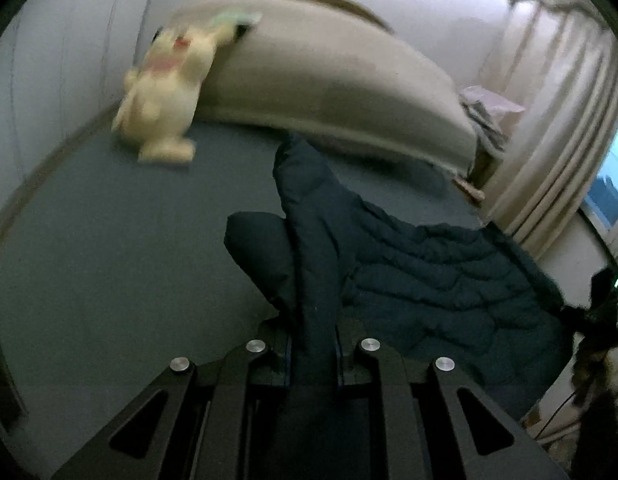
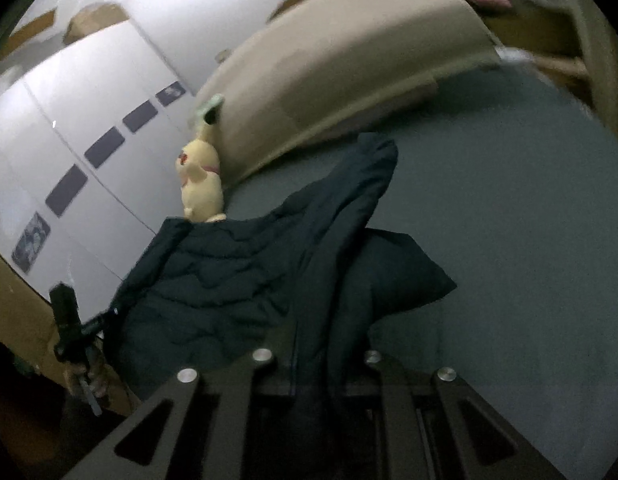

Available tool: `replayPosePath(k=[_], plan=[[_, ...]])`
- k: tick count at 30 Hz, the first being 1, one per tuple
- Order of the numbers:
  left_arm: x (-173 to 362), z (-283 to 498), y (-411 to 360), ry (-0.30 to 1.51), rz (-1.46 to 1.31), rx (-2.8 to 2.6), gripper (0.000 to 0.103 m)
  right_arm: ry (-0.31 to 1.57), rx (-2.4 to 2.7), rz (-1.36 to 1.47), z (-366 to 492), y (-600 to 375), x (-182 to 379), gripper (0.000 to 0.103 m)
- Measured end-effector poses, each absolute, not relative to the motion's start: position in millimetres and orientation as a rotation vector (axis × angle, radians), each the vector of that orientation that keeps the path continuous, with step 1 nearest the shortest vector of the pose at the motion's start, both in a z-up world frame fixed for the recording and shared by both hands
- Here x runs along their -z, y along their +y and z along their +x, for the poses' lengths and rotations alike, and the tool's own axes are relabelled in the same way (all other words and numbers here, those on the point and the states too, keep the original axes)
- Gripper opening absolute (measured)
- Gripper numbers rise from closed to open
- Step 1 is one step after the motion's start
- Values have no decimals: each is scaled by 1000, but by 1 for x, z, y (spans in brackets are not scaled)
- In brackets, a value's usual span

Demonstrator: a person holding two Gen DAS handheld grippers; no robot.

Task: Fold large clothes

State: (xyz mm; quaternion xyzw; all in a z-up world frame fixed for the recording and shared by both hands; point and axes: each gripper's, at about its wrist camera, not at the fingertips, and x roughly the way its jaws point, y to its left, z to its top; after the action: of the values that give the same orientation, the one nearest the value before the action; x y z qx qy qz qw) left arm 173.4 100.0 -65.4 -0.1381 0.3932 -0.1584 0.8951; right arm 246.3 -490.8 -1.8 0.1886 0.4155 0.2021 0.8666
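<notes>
Plush toy: a yellow plush toy [image 1: 161, 92] sits at the far left of the bed, leaning against the long beige cushion [image 1: 329, 80] at the bed's head; it is well apart from the garment.
Bed: the grey-blue bed [image 1: 109, 240] carries the garment; a broad bare area lies left of the garment in the left wrist view and right of it in the right wrist view.
Garment: a dark quilted jacket [image 1: 429, 276] is bunched, partly raised off the bed and partly resting on it. One sleeve or narrow panel runs from the jaws toward the cushion. No flat layer or crease line is visible.
Left gripper: the left gripper [image 1: 313, 344] has its jaws pinching a ridge of jacket fabric that passes between them.
Right gripper: the right gripper [image 2: 329, 360] has its jaws closed on a fold of the same jacket [image 2: 237, 280]; the fabric rises out of the jaws and drapes to the left.
Other gripper in view: in the right wrist view a dark device [image 2: 69, 320] held in a hand shows at the lower left, at the jacket's edge; this is probably the left gripper.
Curtain: a pale curtain [image 1: 557, 128] hangs at the right, beyond the bed.
Progress: judged early. The jacket is grasped at two points but not spread flat.
Remaining: lay the jacket flat, bring the sleeves in, fold the body.
</notes>
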Motion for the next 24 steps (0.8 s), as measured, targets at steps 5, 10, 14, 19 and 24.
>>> replayPosePath(k=[5,10,14,19,24], plan=[[175,160,104,1016,-263,175,58,1089,-195,439,235,-508,133,63],[102,146,128,840,-192,-12,61,907,-8,340,219,-519,78,70],[66,156,76,747,-94,44,68,819,-70,272,246,-472,36,85],[101,202,-31,808,36,97,68,962,-154,141,319,-387,80,85],[165,241,-62,971,140,23,69,1051,-92,49,361,-355,125,85]])
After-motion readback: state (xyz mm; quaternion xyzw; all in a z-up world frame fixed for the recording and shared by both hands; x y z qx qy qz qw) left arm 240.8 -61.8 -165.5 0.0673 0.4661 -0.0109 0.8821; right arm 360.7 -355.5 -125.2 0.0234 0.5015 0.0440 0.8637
